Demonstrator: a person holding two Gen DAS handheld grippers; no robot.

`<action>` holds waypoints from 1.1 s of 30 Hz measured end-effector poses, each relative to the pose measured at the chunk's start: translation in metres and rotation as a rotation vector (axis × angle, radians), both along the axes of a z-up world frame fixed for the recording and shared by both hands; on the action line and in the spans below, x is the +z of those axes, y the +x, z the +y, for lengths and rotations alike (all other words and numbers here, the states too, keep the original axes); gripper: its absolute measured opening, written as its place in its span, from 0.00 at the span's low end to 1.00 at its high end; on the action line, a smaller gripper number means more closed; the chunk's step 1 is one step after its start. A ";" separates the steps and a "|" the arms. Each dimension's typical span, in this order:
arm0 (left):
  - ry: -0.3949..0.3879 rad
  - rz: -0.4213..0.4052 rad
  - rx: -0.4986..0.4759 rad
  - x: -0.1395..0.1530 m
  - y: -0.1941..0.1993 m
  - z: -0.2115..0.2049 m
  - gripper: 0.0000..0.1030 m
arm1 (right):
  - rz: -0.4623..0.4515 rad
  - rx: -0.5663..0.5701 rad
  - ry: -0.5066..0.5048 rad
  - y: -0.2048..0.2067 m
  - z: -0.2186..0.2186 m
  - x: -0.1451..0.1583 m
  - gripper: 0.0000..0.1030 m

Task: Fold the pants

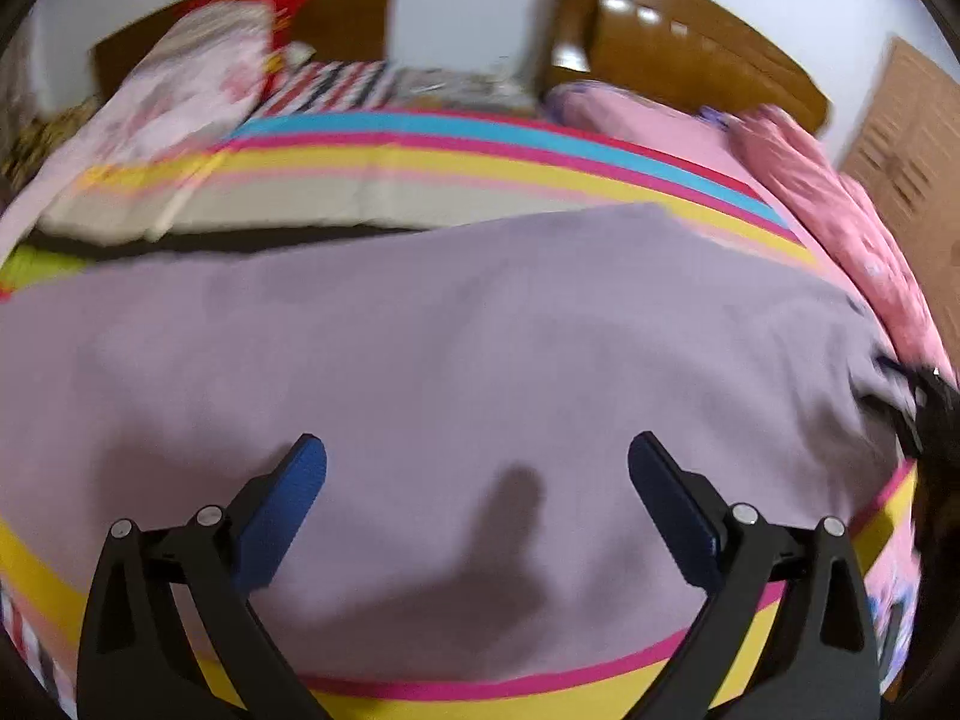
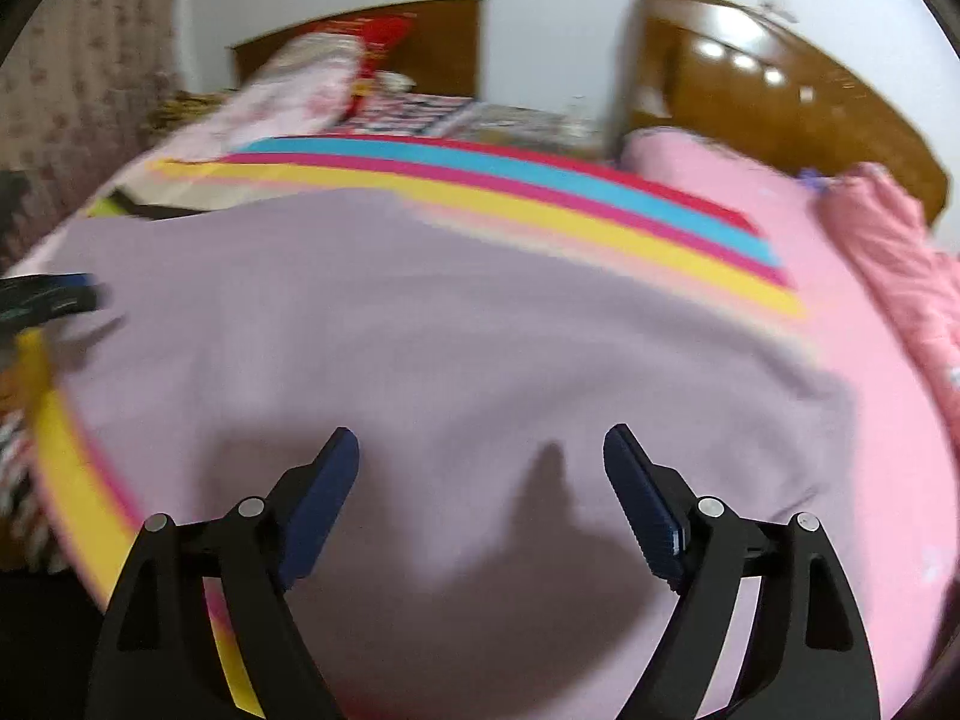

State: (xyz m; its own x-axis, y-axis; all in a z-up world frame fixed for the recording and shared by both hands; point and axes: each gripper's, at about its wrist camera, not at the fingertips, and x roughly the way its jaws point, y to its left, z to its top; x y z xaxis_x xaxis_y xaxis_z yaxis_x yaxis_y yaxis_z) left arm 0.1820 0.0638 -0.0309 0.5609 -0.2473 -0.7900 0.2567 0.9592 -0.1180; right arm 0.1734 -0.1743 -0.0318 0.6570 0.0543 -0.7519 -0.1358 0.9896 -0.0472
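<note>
The mauve pants [image 1: 456,372] lie spread flat across the striped bed, filling the middle of the left wrist view. They also fill the right wrist view [image 2: 420,336]. My left gripper [image 1: 477,450] hovers just above the pants' near part, open and empty, its blue pads wide apart. My right gripper [image 2: 480,441] hovers above the pants too, open and empty. The left gripper shows as a dark blur at the left edge of the right wrist view [image 2: 48,297]. A dark blur at the right edge of the left wrist view may be the right gripper [image 1: 936,414].
The bed sheet [image 1: 480,156] has yellow, magenta and blue stripes. A pink quilt [image 1: 852,222] lies bunched along the right side. Pillows [image 1: 198,78] and folded striped cloth [image 1: 336,84] sit at the far side. A wooden headboard [image 1: 678,42] stands behind.
</note>
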 end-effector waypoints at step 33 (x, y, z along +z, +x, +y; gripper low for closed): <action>-0.637 -0.167 0.504 0.001 -0.053 0.226 0.96 | -0.117 -0.226 0.076 0.036 0.032 0.017 0.95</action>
State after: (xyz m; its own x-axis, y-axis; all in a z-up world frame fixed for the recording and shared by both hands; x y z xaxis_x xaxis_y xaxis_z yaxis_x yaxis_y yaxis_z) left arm 0.1293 0.2899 -0.0298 0.8216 -0.3070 -0.4803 -0.1239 0.7263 -0.6762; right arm 0.2093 -0.1423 -0.0152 0.7411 -0.0505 -0.6695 0.0913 0.9955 0.0260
